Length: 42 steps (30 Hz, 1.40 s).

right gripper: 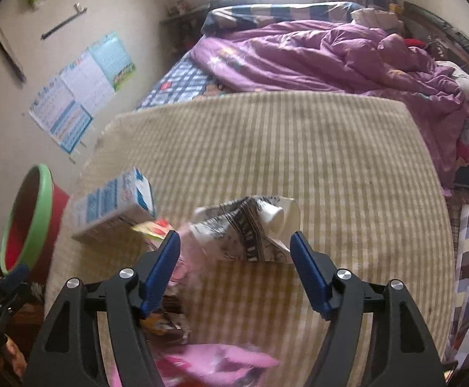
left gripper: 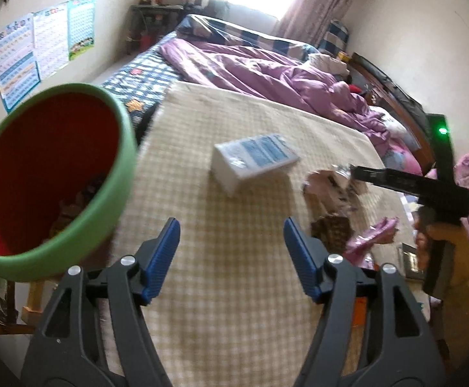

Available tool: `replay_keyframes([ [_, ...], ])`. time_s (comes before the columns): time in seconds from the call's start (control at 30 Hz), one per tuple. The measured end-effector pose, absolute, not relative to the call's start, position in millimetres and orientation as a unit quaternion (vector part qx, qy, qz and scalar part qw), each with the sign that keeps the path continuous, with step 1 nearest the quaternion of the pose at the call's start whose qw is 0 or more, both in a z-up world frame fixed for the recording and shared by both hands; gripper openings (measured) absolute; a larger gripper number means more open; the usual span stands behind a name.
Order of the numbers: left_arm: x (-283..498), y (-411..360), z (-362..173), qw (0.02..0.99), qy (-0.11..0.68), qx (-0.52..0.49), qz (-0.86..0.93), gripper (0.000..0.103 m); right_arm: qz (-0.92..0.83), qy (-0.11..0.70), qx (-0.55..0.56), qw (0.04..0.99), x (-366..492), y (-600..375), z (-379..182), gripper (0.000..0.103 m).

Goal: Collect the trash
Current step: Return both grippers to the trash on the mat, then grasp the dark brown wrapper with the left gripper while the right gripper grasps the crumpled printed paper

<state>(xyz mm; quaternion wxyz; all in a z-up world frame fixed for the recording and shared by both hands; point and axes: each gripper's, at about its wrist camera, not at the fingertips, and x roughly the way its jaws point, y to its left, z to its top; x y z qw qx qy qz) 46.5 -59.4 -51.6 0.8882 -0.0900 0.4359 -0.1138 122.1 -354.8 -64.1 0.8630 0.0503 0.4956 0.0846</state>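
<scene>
A red bin with a green rim (left gripper: 50,174) stands at the left edge of the checked table; it also shows in the right wrist view (right gripper: 28,222). A white and blue carton (left gripper: 253,161) lies on the table and appears in the right wrist view (right gripper: 112,206). A crumpled black and white wrapper with a white cup (right gripper: 250,225) lies just ahead of my right gripper (right gripper: 234,248), which is open and empty. Pink wrappers (right gripper: 215,361) lie below it. My left gripper (left gripper: 231,235) is open and empty over the table, to the right of the bin. The right gripper shows at the right of the left wrist view (left gripper: 356,171).
The table (right gripper: 331,167) carries a beige checked cloth. A bed with a purple duvet (left gripper: 266,74) lies behind it. Posters (left gripper: 41,48) hang on the left wall. A brown wrapper (left gripper: 331,229) and a pink one (left gripper: 373,235) lie at the table's right side.
</scene>
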Motion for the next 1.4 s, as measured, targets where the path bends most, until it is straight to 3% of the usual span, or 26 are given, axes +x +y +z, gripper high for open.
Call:
replay_keyframes([
  [0.1,46.7,-78.5,-53.4,0.883,0.442,-0.089,-0.128,0.064,0.1,0.499,0.058,0.859,123.1,-360.0,-69.1,0.066],
  [0.17,47.6,-92.9,-56.0,0.879,0.448,-0.088,-0.139,0.064,0.111,0.5,0.061,0.857,123.2,-365.1,-71.7,0.056],
  [0.33,54.8,-125.2,-66.4,0.865,0.468,-0.087,-0.157,0.064,0.133,0.501,0.084,0.851,124.5,-375.9,-74.4,0.012],
  [0.4,59.4,-139.2,-71.6,0.859,0.477,-0.086,-0.167,0.064,0.14,0.5,0.095,0.849,123.5,-382.3,-73.8,0.003],
  [0.7,80.7,-180.0,-86.2,0.84,0.501,-0.077,-0.194,0.064,0.161,0.48,0.108,0.856,107.7,-390.7,-59.1,0.0],
  [0.8,87.4,-190.2,-94.9,0.834,0.511,-0.068,-0.197,0.064,0.157,0.468,0.119,0.862,109.3,-397.0,-55.7,0.01],
  [0.9,90.4,-196.2,-101.6,0.831,0.518,-0.059,-0.195,0.063,0.154,0.462,0.127,0.864,115.2,-402.2,-51.5,0.048],
  [0.93,91.1,-196.6,-103.3,0.83,0.52,-0.059,-0.194,0.055,0.153,0.46,0.126,0.866,117.5,-401.2,-49.8,0.05],
  [0.97,91.6,-195.9,-105.3,0.827,0.523,-0.063,-0.194,0.054,0.152,0.458,0.125,0.867,119.5,-400.6,-49.1,0.05],
  [1.03,90.0,-192.6,-105.8,0.827,0.523,-0.072,-0.191,0.053,0.152,0.458,0.129,0.866,126.2,-397.6,-49.5,0.063],
  [1.23,76.1,-174.8,-94.3,0.842,0.507,-0.071,-0.169,0.049,0.161,0.478,0.131,0.854,150.2,-375.4,-61.2,0.078],
  [1.37,66.3,-155.0,-87.5,0.848,0.503,-0.082,-0.146,0.048,0.162,0.495,0.118,0.845,161.4,-364.0,-72.4,0.078],
  [1.4,65.1,-150.7,-87.0,0.848,0.503,-0.085,-0.141,0.048,0.163,0.5,0.115,0.843,162.8,-362.3,-74.5,0.074],
])
